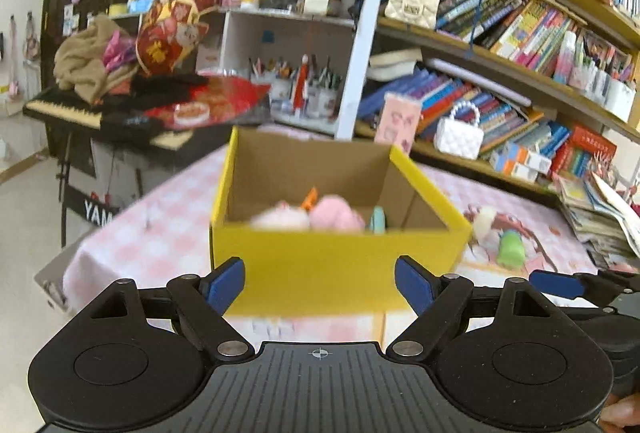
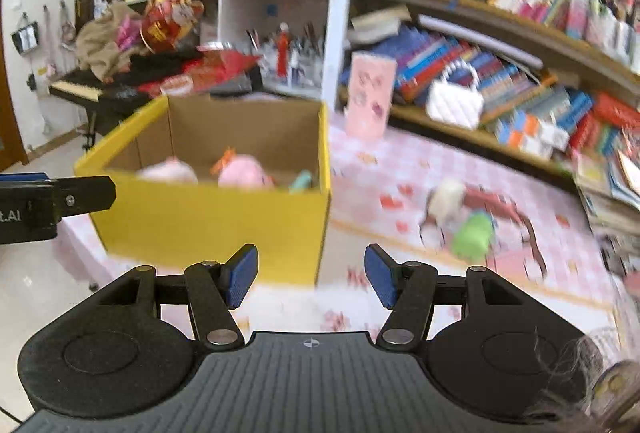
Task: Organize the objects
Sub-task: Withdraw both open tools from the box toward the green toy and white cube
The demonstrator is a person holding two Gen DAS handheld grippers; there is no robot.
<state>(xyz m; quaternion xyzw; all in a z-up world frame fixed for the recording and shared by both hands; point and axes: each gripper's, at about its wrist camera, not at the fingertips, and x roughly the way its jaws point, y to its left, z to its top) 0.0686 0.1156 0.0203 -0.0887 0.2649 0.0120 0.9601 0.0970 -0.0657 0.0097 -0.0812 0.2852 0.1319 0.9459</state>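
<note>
Blue pads of left gripper (image 1: pixel 319 287) well apart, nothing between them; empty. Right gripper (image 2: pixel 311 278) likewise parted, somewhat narrower, pads bare, nothing held. Both aimed down and forward over pink checked tablecloth (image 2: pixel 404 161).

Directly ahead of left gripper: yellow box (image 1: pixel 340 261), open-topped, cardboard inside, standing on the cloth. Contents visible over near wall: pale pink soft toy (image 1: pixel 282 218), rounder pink plush (image 1: pixel 336 214), orange piece (image 1: pixel 310 198) behind them, teal item (image 1: pixel 378 219) toward right side. Blurred; finer identification not possible.

Outside the box, to its right on the cloth: green plush (image 2: pixel 474 235) and cream-and-brown toy (image 2: pixel 448 199) just beside it, possibly touching. Both nearer right gripper than left.

Beyond: crowded bookshelf (image 1: pixel 500 33), keyboard (image 1: pixel 64 111) under piled cloth.

Assessment: task partly done. Several items already boxed; at least two loose items left for collection. No pickup under way.
</note>
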